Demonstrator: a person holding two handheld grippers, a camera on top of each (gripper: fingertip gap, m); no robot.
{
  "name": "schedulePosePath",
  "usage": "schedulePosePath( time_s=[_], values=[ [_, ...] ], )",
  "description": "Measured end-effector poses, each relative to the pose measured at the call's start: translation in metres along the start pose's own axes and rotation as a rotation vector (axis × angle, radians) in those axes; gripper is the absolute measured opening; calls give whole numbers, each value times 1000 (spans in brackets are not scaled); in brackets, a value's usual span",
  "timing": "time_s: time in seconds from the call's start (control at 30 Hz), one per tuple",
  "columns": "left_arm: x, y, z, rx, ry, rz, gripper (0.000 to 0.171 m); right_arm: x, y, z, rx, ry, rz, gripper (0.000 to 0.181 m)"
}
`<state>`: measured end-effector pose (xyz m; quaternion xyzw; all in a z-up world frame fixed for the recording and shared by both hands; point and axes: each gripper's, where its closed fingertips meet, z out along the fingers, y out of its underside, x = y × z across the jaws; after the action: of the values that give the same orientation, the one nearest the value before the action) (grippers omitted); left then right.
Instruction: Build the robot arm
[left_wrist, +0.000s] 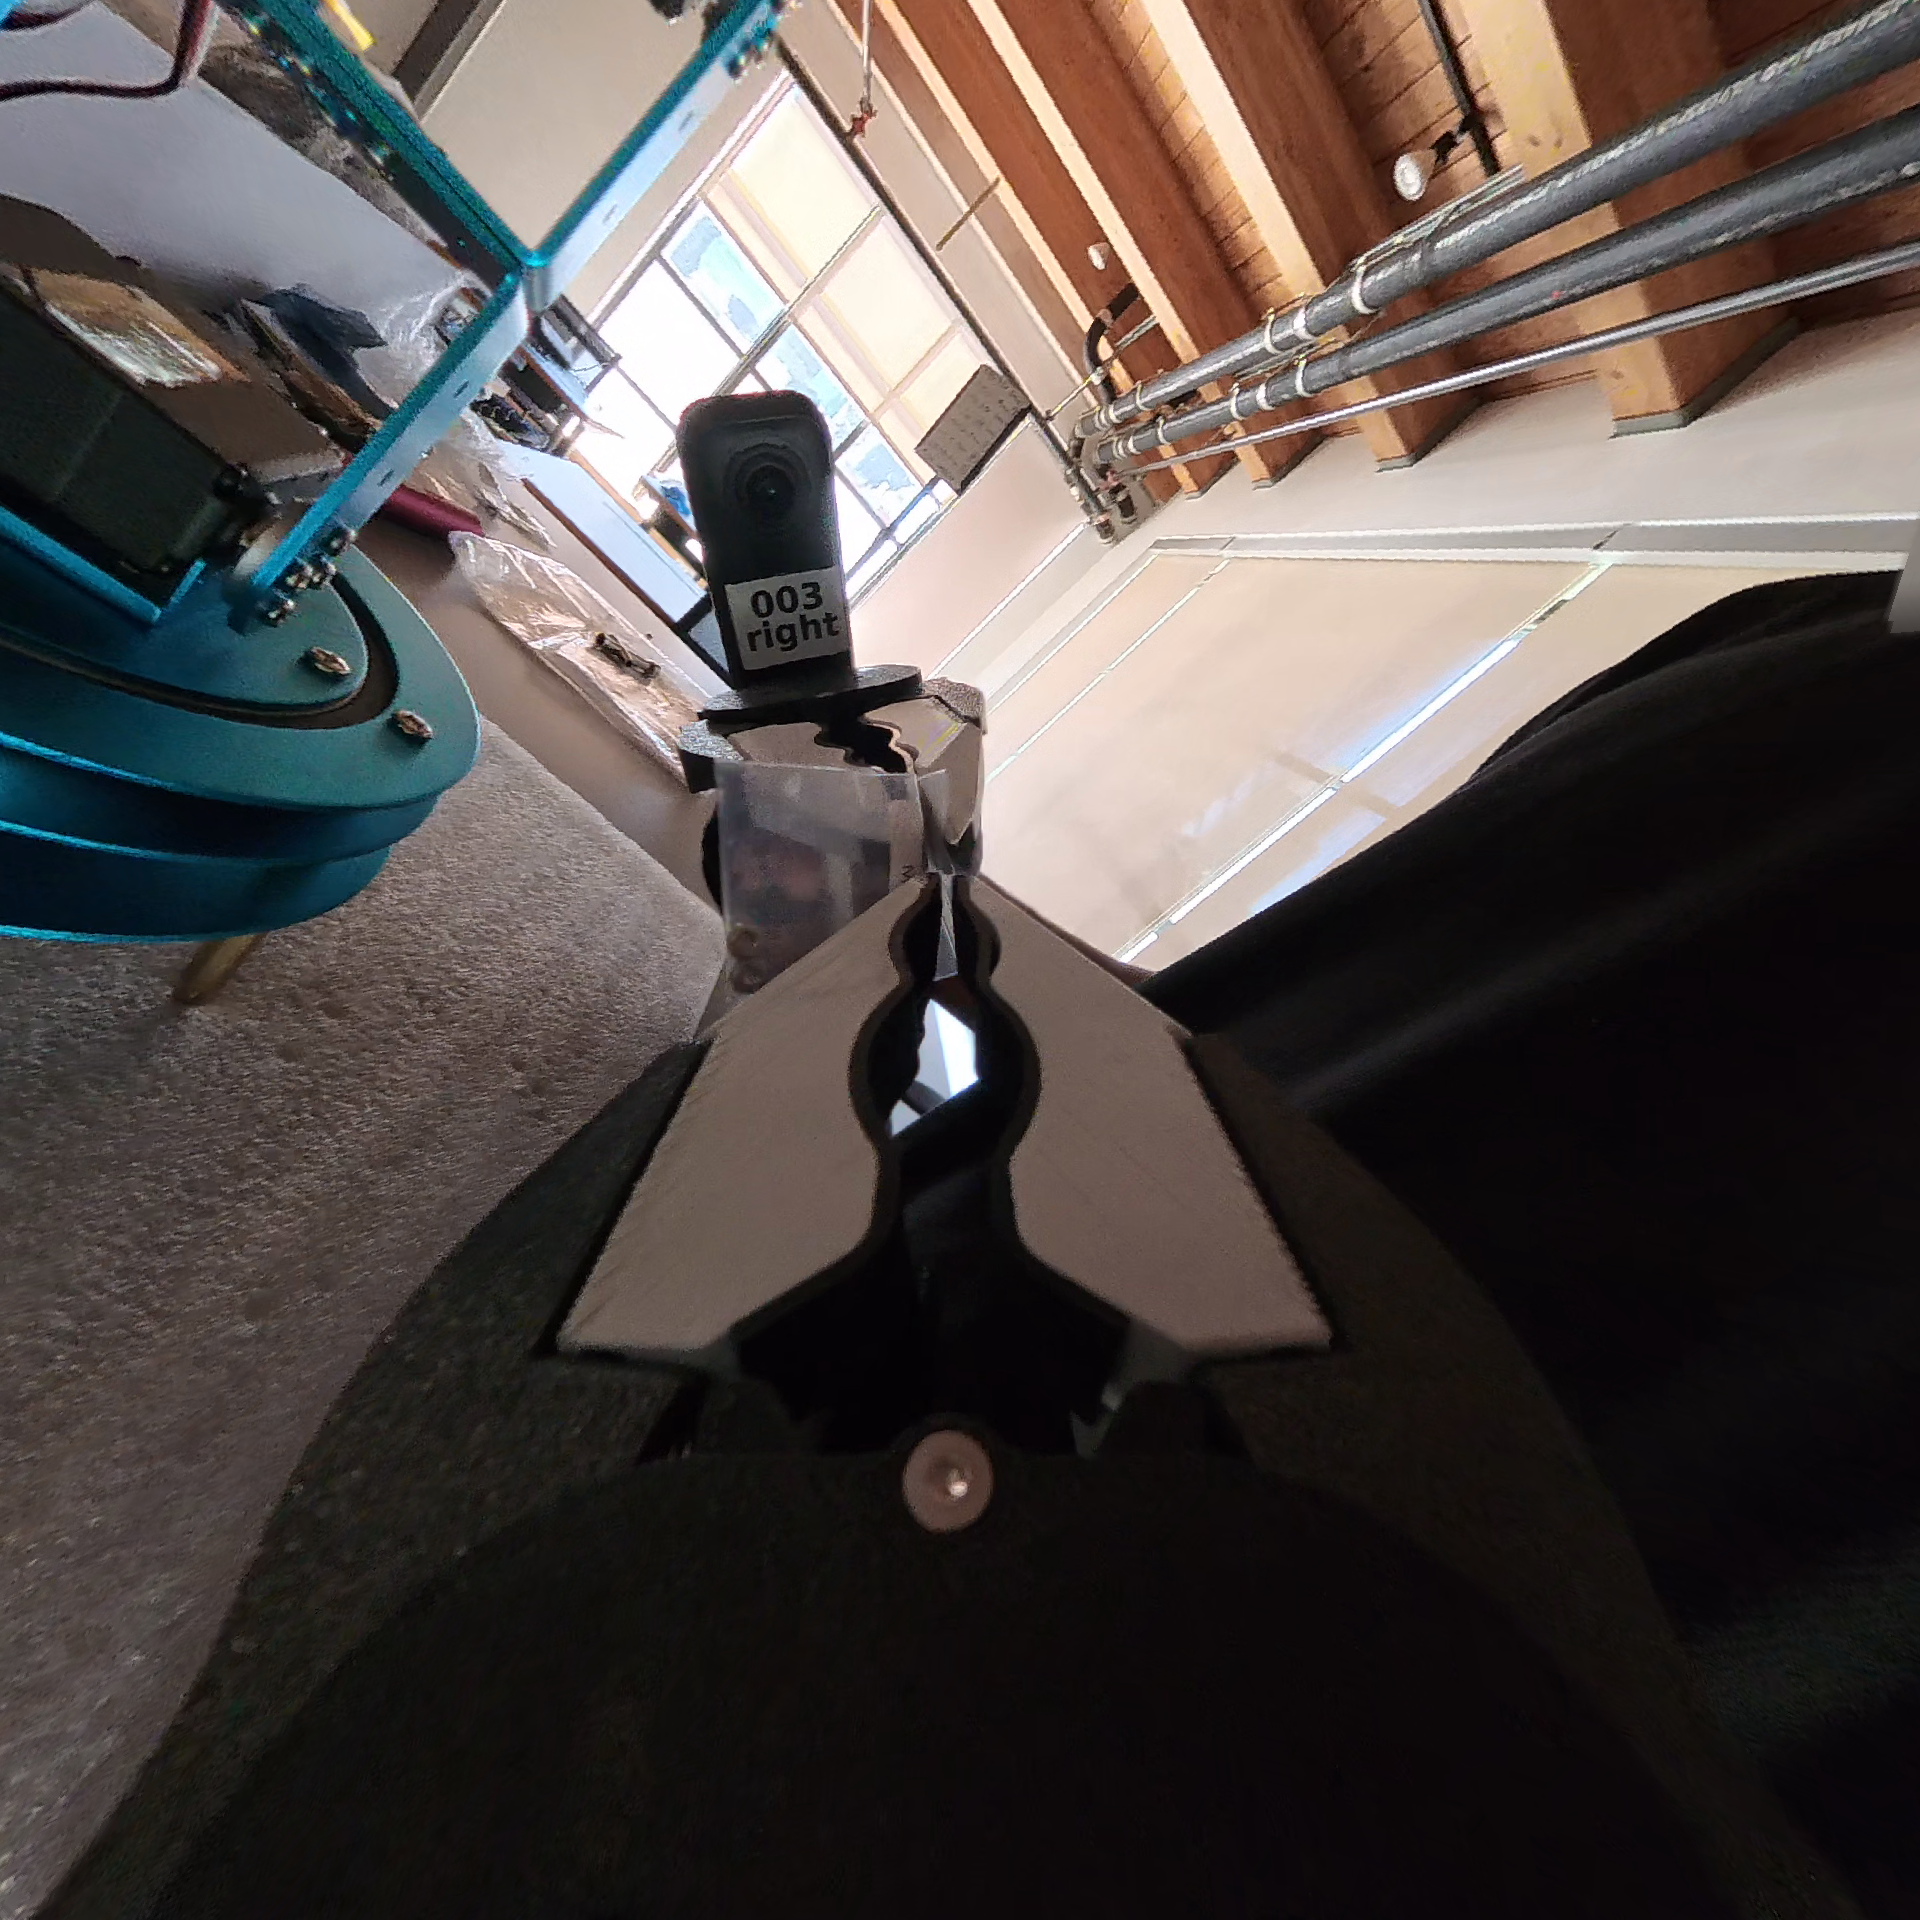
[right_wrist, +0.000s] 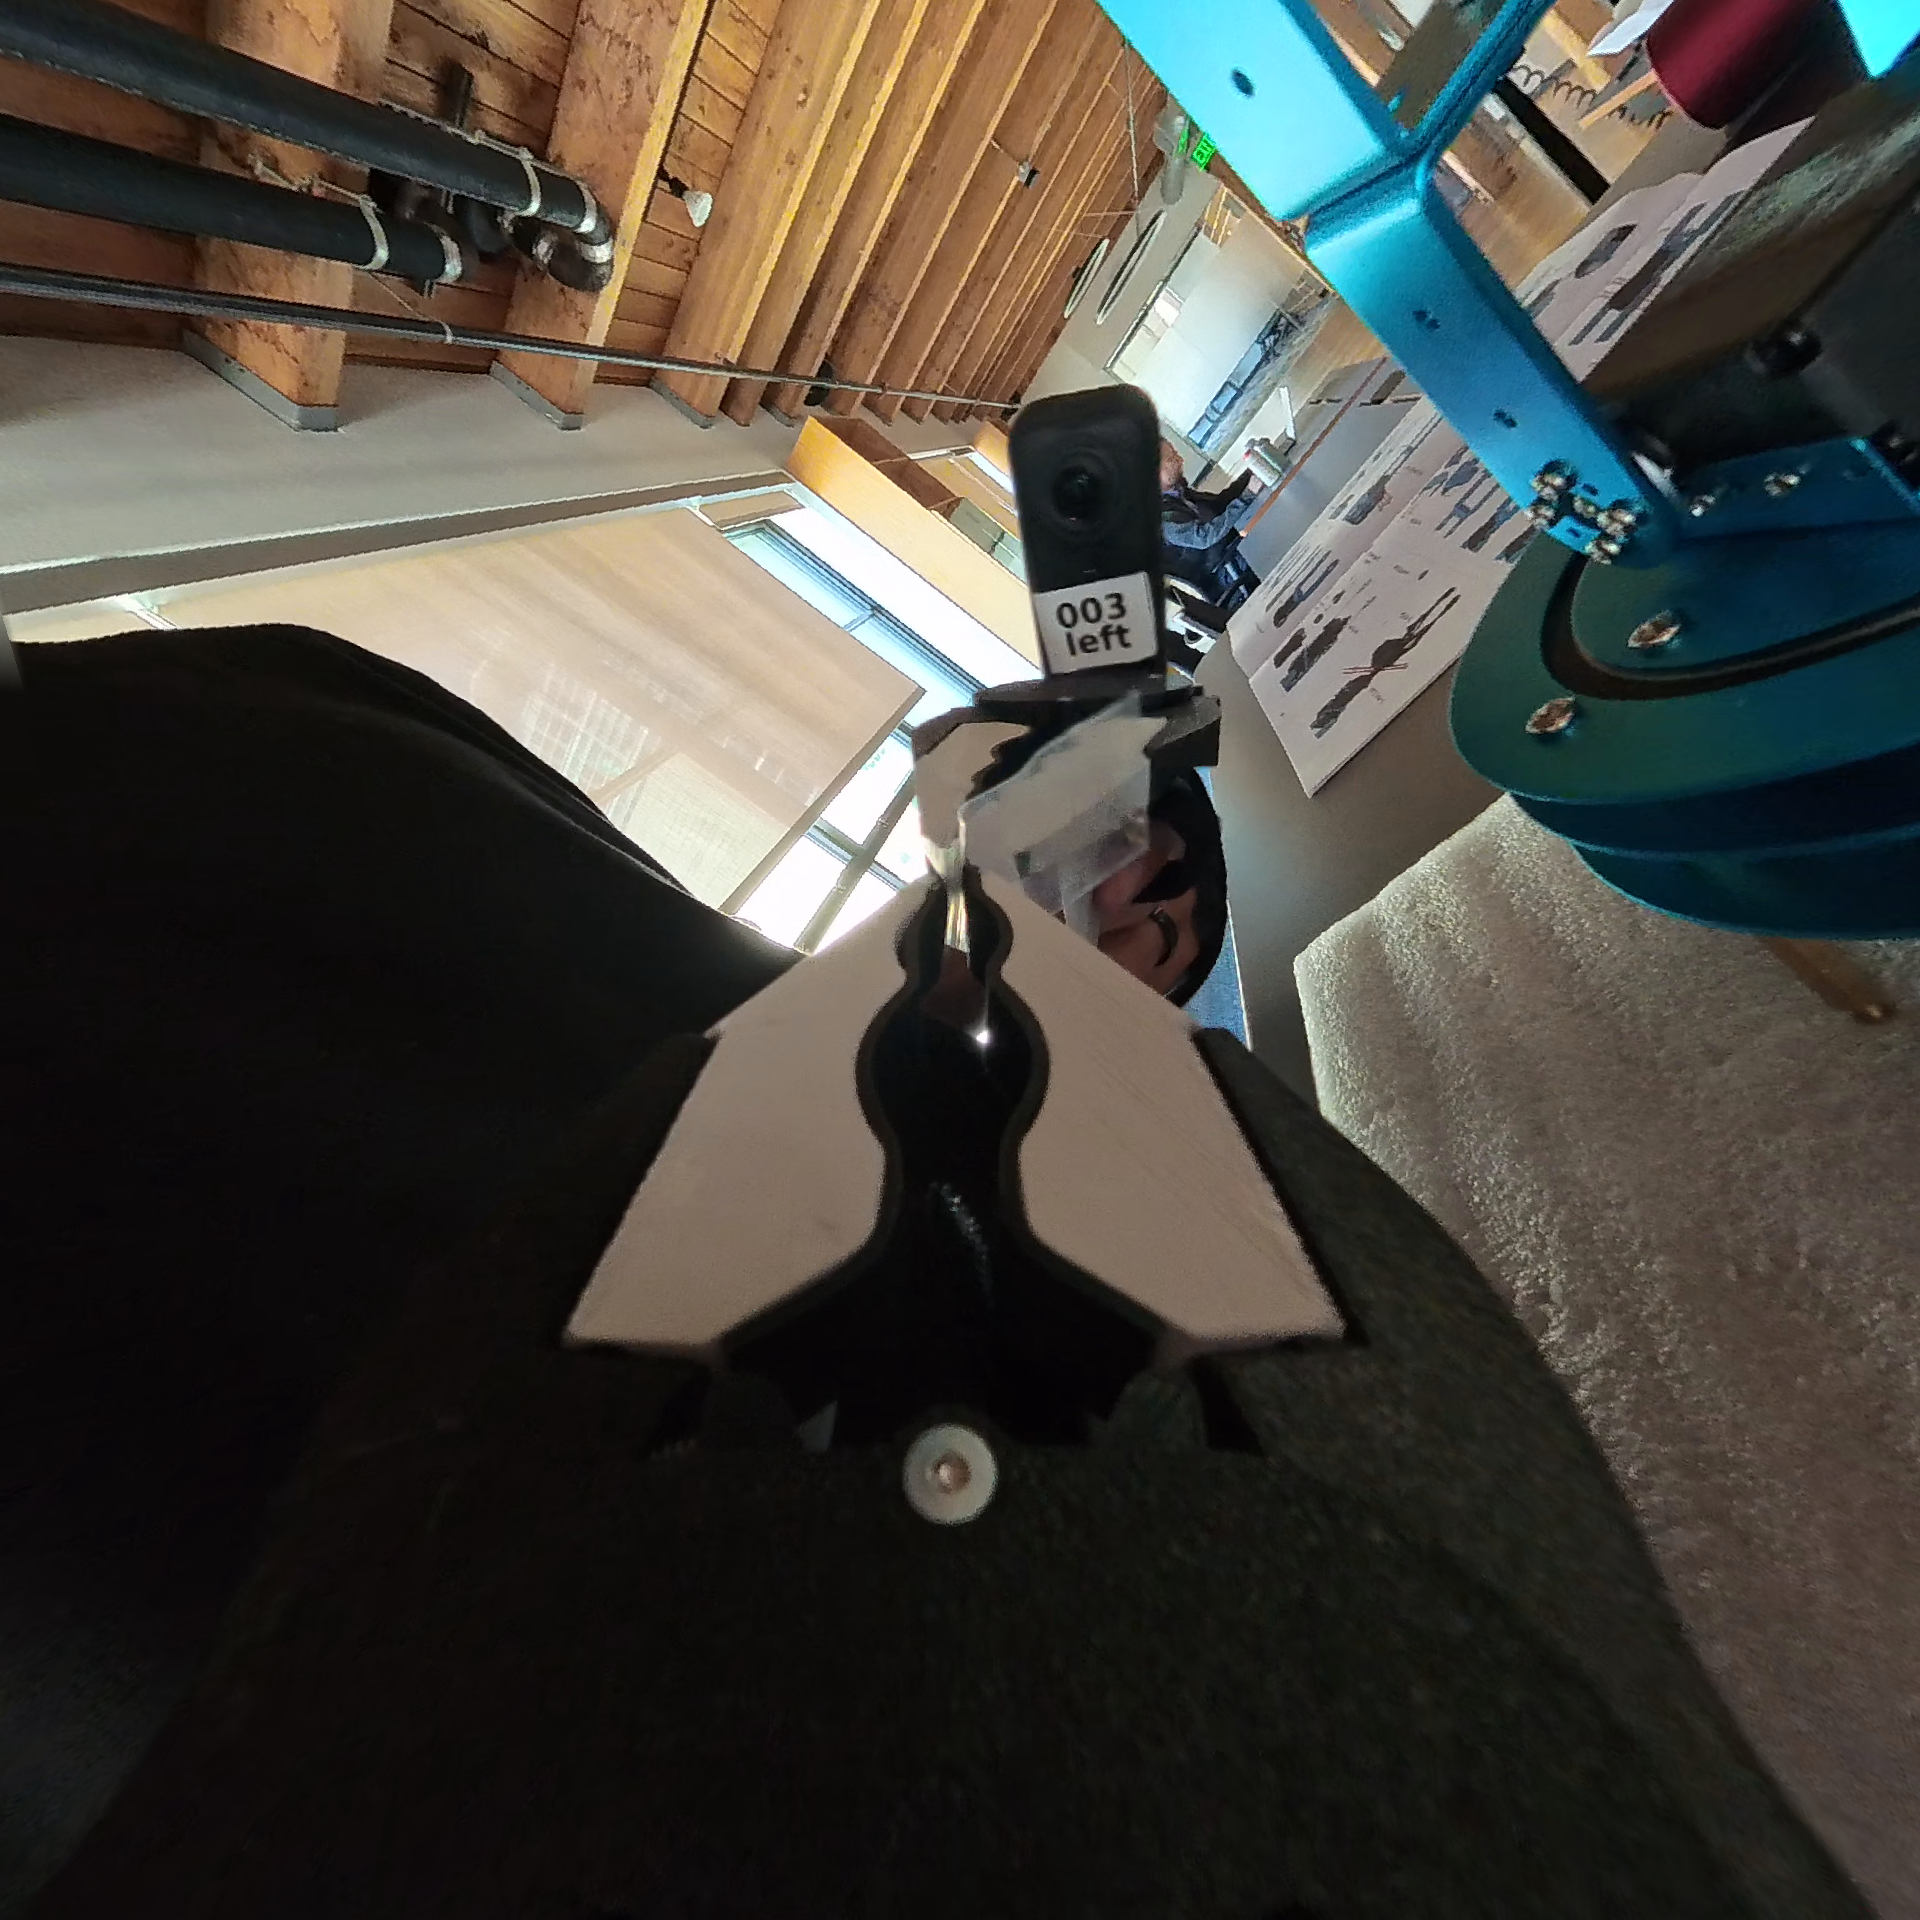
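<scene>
A small clear plastic bag (left_wrist: 810, 842) with small dark parts in its bottom hangs between my two grippers, which face each other in the air. My left gripper (left_wrist: 948, 891) is shut and pinches one corner of the bag at its fingertips. My right gripper (left_wrist: 883, 756), with its camera above it, is shut on the bag's top edge. In the right wrist view my right gripper (right_wrist: 951, 896) pinches the bag (right_wrist: 1070, 821), and my left gripper (right_wrist: 1039, 732) clamps it from the far side. A hand (right_wrist: 1143, 925) shows behind the bag.
A blue metal machine with a round base (left_wrist: 239, 727) stands on brass feet on a grey mat (left_wrist: 312, 1195); it also shows in the right wrist view (right_wrist: 1714, 727). A printed sheet (right_wrist: 1371, 623) lies on the table. A dark-clothed body (left_wrist: 1558, 1143) is close by.
</scene>
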<state>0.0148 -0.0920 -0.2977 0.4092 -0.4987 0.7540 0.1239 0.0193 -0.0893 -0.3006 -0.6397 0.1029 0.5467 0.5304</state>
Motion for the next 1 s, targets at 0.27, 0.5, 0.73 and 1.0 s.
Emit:
schedulePosePath(
  time_s=[0.27, 0.5, 0.73, 1.0],
  values=[
    [-4, 1, -2, -8, -30, 2, 8, 7, 4, -1, -12, 33, -3, 1],
    [-10, 7, -2, -49, -85, 26, 7, 13, 7, 0, -33, 76, -14, 2],
    [-15, 12, -3, -76, -117, 29, 3, 16, 9, 1, -41, 94, -18, 2],
    [-14, 14, -1, -82, -110, 35, 0, 14, 8, 1, -40, 85, -20, 1]
  ],
)
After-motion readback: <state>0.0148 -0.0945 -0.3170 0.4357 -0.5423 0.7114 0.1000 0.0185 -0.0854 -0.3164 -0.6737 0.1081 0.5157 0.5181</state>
